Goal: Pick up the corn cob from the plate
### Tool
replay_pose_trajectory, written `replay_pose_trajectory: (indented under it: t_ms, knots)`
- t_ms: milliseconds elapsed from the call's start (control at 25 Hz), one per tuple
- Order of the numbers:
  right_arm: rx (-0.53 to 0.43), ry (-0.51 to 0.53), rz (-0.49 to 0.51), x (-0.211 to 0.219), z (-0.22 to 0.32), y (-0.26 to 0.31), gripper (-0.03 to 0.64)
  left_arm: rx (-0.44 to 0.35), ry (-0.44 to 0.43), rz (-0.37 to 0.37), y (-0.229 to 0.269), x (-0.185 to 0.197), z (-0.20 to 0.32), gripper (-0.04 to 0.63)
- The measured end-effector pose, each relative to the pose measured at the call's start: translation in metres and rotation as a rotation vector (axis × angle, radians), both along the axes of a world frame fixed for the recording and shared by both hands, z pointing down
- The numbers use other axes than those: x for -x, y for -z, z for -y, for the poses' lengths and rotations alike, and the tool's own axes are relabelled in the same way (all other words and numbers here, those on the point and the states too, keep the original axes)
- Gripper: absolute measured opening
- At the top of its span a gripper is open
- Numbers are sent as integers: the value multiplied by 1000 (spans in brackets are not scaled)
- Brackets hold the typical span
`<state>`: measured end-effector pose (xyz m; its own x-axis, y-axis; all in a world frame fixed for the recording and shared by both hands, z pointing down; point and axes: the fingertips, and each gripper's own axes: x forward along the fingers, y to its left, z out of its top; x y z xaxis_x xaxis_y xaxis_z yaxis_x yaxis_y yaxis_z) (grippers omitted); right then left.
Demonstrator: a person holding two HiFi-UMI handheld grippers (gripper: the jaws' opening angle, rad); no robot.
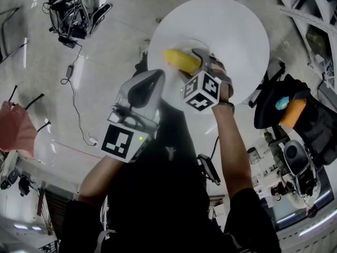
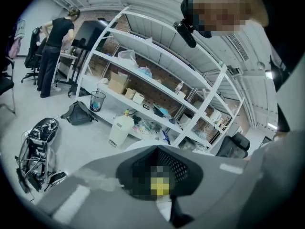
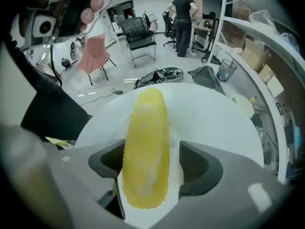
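Pale, glossy floor point(image 1: 105, 41) spreads under a round white worktop point(image 1: 237, 30), with open shelving point(image 2: 157, 80) behind. The corn cob point(image 3: 145, 147) lies lengthwise on the plate point(image 3: 174, 125), which is white on white, so its rim is hard to trace.

The right gripper point(image 3: 151, 163) is down at the cob with its jaws spread, one on each side, and nothing pinched yet. The cob sits off-centre in that gap: it is at or touching the pad on the view's left, while bare plate shows between it and the other pad. The left gripper point(image 1: 150, 83) hangs off the near edge of the worktop, its jaws pressed together on nothing.

Several slips look possible from here. Because the cob is not centred, one pad would probably meet it first on closing and could roll or shove it sideways. The cob is rounded and tapered, so a squeeze may squirt it forward out of the jaws. The pads also bracket its near end, leaving most of its length ahead of them. Once lifted, the far tip could droop and twist loose. With the left gripper away, nothing steadies the plate, which a low pad might drag or tip.
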<state>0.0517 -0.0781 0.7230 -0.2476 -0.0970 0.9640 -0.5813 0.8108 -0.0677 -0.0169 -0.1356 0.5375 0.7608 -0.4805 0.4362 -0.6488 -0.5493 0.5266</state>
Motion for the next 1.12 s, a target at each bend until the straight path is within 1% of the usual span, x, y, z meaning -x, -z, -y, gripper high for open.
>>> replay_pose_trajectory:
  t_ms: [200, 400, 480, 800, 960, 1120]
  knots:
    - [4, 2, -8, 2, 0, 0, 341, 9, -2, 3, -4, 2, 1, 2]
    - [5, -3, -19, 5, -2, 0, 280, 10, -2, -1, -5, 2, 2, 2]
    - [3, -8, -22, 6, -4, 1, 268, 8, -3, -1, -5, 2, 1, 2]
    - [-5, -42, -33, 5, -5, 1, 265, 3, 4, -1, -4, 6, -1, 2]
    - [-21, -74, -38, 3, -6, 2, 265, -1, 10, 1, -1, 10, -3, 2]
    - [-29, -115, -20, 2, -4, 8, 265, -11, 14, 4, 2, 14, -5, 2]
